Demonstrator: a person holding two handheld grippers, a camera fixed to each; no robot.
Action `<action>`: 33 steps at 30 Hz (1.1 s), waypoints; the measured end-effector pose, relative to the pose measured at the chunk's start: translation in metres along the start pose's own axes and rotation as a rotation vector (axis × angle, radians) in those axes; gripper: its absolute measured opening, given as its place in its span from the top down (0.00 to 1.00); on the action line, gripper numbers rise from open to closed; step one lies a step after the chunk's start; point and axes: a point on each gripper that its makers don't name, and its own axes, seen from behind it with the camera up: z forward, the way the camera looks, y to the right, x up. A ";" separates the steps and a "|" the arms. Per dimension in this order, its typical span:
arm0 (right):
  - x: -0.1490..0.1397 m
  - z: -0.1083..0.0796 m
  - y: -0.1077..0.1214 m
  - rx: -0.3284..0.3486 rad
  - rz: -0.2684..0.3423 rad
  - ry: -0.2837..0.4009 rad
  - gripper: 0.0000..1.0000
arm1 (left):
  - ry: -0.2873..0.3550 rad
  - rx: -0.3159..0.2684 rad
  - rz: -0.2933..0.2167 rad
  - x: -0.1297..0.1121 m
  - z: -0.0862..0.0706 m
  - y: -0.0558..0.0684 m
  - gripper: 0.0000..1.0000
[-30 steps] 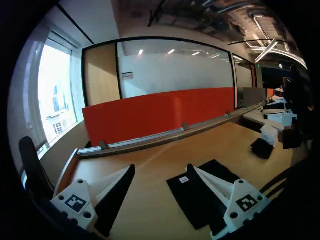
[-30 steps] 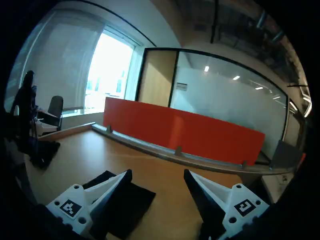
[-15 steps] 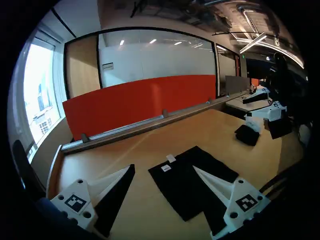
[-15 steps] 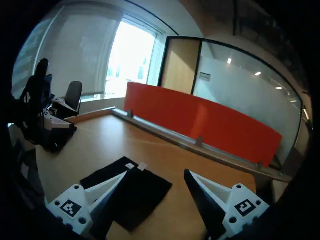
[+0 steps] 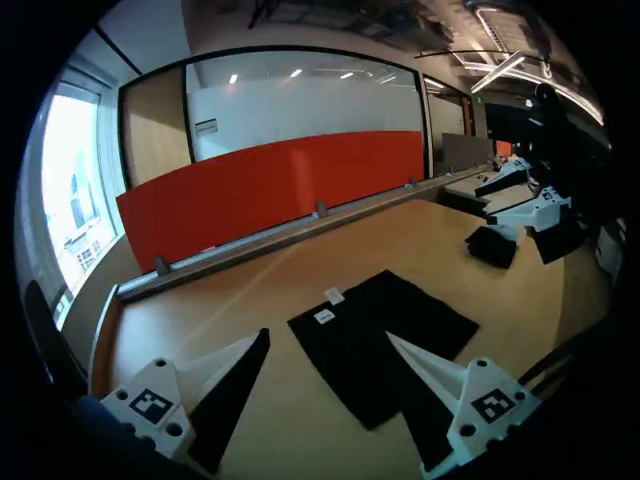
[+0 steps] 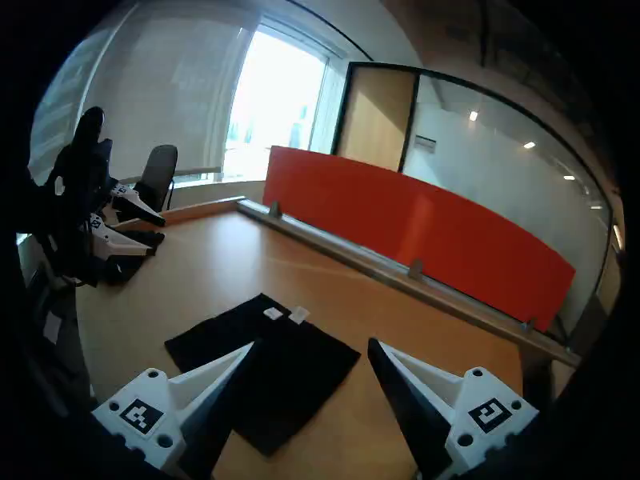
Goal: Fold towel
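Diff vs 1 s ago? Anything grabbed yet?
Both claws, left and right, swung their aim down toward the desk. The black towel went from partly seen behind the fingers to fully in view. Nothing was taken hold of or let go. Unchanged: both claws open and empty, towel lying flat on the desk.

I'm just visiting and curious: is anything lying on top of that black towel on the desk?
Two small white tags sit at the far edge of the black towel; otherwise it looks bare. Its near corner is hidden behind the left tongs.
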 end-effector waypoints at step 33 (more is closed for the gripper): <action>-0.147 0.050 -0.042 0.102 -0.011 -0.245 0.00 | -0.231 -0.160 0.066 -0.128 0.054 0.057 0.04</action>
